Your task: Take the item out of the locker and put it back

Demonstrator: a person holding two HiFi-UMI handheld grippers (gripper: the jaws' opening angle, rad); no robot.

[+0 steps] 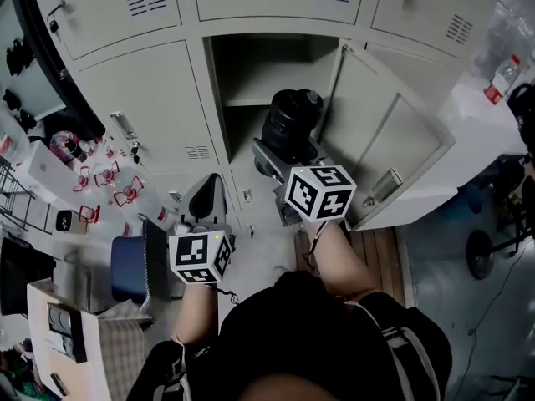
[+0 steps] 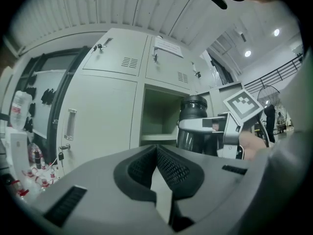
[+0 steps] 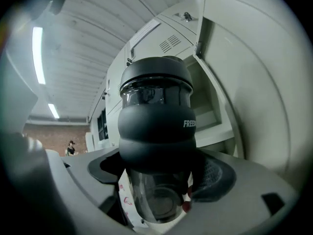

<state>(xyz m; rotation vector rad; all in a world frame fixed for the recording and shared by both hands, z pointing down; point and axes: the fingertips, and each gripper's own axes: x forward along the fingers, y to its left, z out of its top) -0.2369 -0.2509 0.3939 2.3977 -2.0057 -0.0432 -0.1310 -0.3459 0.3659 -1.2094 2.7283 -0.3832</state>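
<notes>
A black bottle (image 1: 291, 124) with a clear lower body and a thick dark sleeve is held in front of the open locker compartment (image 1: 259, 73). My right gripper (image 1: 288, 153) is shut on it. In the right gripper view the bottle (image 3: 156, 131) stands upright between the pads of the right gripper (image 3: 156, 175). The locker door (image 1: 384, 132) is swung out to the right, and a shelf (image 1: 251, 100) shows inside. My left gripper (image 1: 206, 199) hangs lower left, apart from the bottle. In its own view the left gripper (image 2: 156, 153) is shut on nothing, and the bottle (image 2: 193, 124) shows to the right.
Closed locker doors (image 1: 142, 98) surround the open one. A blue bin (image 1: 129, 266) stands on the floor at the left, near a rack with small red items (image 1: 100, 174). A white table (image 1: 493, 124) with a plastic bottle (image 1: 501, 78) stands right of the door.
</notes>
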